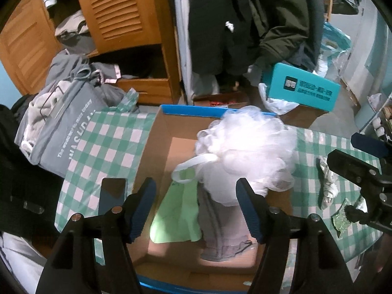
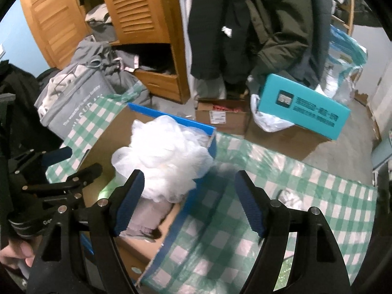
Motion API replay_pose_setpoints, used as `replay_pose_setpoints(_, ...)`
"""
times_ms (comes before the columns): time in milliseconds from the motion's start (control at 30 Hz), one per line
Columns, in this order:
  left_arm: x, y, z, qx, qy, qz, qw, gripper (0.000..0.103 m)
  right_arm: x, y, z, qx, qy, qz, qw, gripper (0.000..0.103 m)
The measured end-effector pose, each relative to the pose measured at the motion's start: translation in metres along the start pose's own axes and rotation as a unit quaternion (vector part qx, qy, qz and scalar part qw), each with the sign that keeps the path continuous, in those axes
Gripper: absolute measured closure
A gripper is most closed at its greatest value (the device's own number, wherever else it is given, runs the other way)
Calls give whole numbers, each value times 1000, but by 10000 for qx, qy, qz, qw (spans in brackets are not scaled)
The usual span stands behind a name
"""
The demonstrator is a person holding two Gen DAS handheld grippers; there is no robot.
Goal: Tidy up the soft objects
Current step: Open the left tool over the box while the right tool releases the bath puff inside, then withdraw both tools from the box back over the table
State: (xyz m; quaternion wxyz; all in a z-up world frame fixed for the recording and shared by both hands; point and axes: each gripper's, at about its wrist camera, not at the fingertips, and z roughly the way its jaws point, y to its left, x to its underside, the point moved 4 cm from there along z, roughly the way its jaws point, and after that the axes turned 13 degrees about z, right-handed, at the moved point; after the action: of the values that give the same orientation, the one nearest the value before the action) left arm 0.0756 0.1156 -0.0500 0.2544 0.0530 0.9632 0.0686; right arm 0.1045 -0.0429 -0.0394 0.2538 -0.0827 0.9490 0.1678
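Note:
An open cardboard box with a blue rim (image 1: 159,132) (image 2: 103,144) stands on a green-and-white checked cloth (image 1: 103,147) (image 2: 281,176). In it a white mesh bath pouf (image 1: 247,152) (image 2: 166,156) rests on a grey garment (image 1: 220,235), with a light green cloth (image 1: 178,215) beside that. My left gripper (image 1: 196,196) hangs open above the box, and the pouf's lower edge shows between its pads without being pressed. My right gripper (image 2: 189,191) is open over the box's right wall, holding nothing. A crumpled pale cloth (image 1: 328,183) (image 2: 291,198) lies on the checked cloth right of the box.
A grey bag stuffed with clothes (image 1: 61,132) (image 2: 78,93) sits left of the box. Behind are a wooden louvred wardrobe (image 1: 117,7), hanging dark coats (image 1: 245,24), a teal box (image 1: 301,90) (image 2: 303,105) on cardboard cartons, and a plastic bag (image 2: 269,120). A hand (image 2: 17,257) holds the left gripper's handle.

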Motion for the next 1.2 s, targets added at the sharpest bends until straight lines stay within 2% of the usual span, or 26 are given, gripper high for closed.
replay_pose_setpoints(633, -13, -62, -16, 262, -199, 617, 9975, 27, 16, -62, -45, 270, -267, 416, 9984, 27)
replay_pose_setpoints(1200, -19, -123, -14, 511, -141, 1164, 9918, 26, 36, -131, -66, 506, -286, 906, 9942, 27)
